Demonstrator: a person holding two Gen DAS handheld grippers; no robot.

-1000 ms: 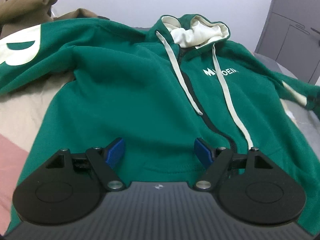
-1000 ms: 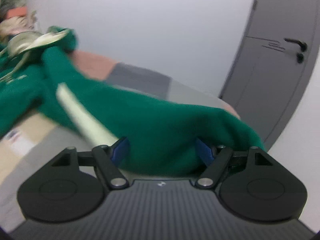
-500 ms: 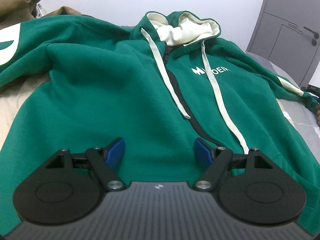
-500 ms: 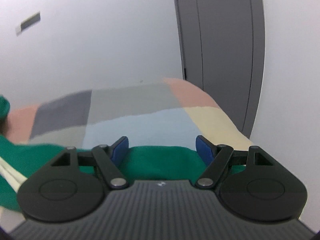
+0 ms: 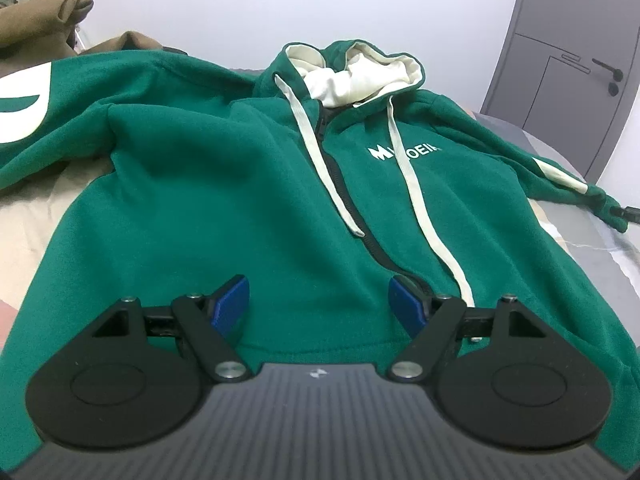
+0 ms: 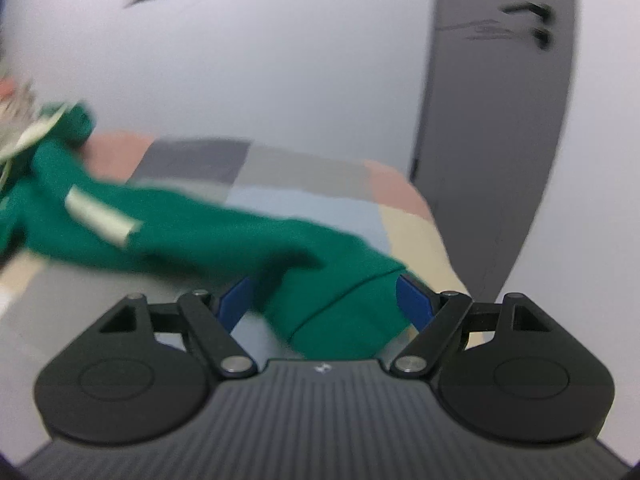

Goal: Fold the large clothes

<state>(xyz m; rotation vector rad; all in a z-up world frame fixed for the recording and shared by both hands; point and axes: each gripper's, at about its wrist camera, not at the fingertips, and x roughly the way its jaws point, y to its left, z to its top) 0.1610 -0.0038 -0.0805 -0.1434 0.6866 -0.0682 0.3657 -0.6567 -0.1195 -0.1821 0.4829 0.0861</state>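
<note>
Green fleece hoodie (image 5: 224, 200) spread face up on a patchwork bed (image 6: 304, 176), zip closed, cream-lined hood (image 5: 360, 68) at the far end, two pale drawstrings (image 5: 424, 216) trailing down the chest. Hem nearest the left wrist view, body fairly flat with soft ripples near the left shoulder. Left sleeve out to the side with a large white letter showing; right sleeve (image 6: 208, 232) stretched out toward the bed's edge near a grey door (image 5: 568, 64).

Left claw (image 5: 319, 309) hovering over the hem, blue pads wide apart, nothing between them but cloth lying below, not pinched.

Right claw (image 6: 325, 303) at the right sleeve's cuff (image 6: 348, 312), jaws just opened a little further and standing wide; cuff lying between the pads, touching or nearly touching the right one, clear of the left, so apparently not gripped. Picture blurred, so contact hard to confirm.

Brown garment (image 5: 44, 12) heaped beyond the left shoulder, apart from the job.

Progress, judged from the layout: spreading about done, no fold made yet. Left to do, probably: sleeves in over the chest, sides in, hood down, then bottom up.
</note>
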